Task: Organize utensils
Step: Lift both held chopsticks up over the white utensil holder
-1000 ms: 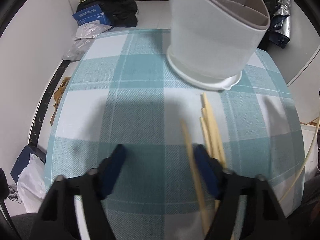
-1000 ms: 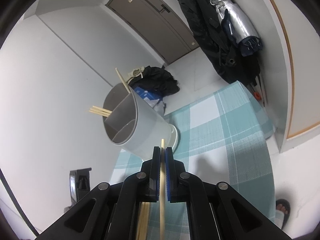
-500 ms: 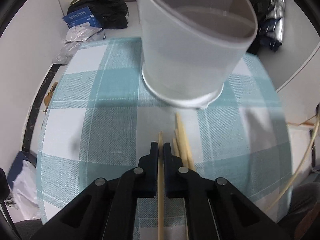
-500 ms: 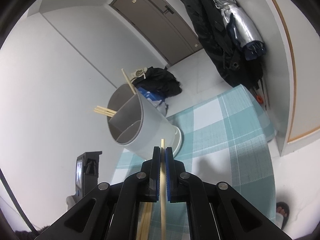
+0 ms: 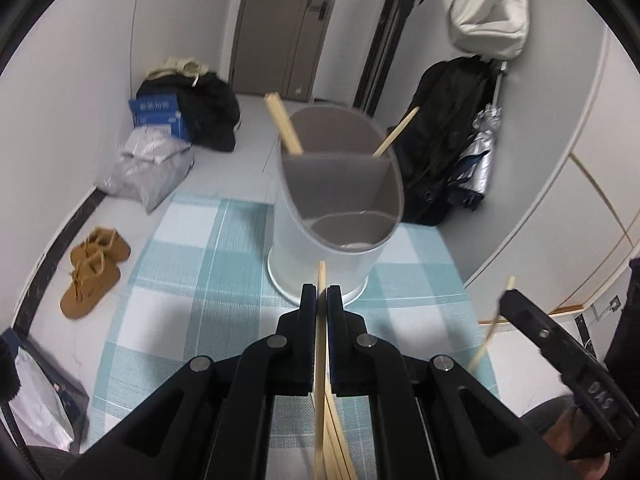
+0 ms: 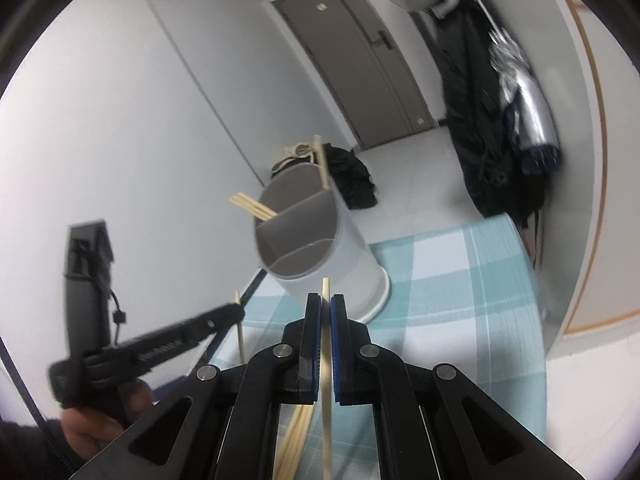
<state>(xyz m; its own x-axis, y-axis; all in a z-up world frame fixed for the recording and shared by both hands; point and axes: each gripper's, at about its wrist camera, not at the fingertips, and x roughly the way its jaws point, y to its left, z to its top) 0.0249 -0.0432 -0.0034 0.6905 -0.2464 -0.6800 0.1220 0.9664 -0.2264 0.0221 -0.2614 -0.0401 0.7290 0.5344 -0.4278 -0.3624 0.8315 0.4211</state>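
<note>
the fingers (image 5: 308, 320) of the left gripper (image 5: 321, 294) are clamped on a single chopstick (image 5: 321, 280), its tip poking out past them toward 12 o'clock; the right gripper (image 6: 325, 304) is likewise pinched shut on a second chopstick (image 6: 326, 292). both sticks are lifted off the desk (image 5: 192, 280) and aimed at the white holder (image 5: 320, 216), which stands at 12 o'clock from each gripper near the far edge of the checked cloth

as far as shows, the job is partly done: a few chopsticks (image 5: 284, 124) already lean out of the holder's back compartment at about 11 and 1 o'clock, while its nearer compartments look empty. two sticks are in hand, and a small bundle of loose chopsticks (image 6: 298, 436) lies on the desk under the grippers at 6 o'clock, waiting

room looks generous above the holder's slanted rim. the tight spots are the inner dividers and the leaning sticks, which a careless entry could knock. the right gripper appears at 4 o'clock in the left view, so the two arms are near each other and would do better going in one at a time
</note>
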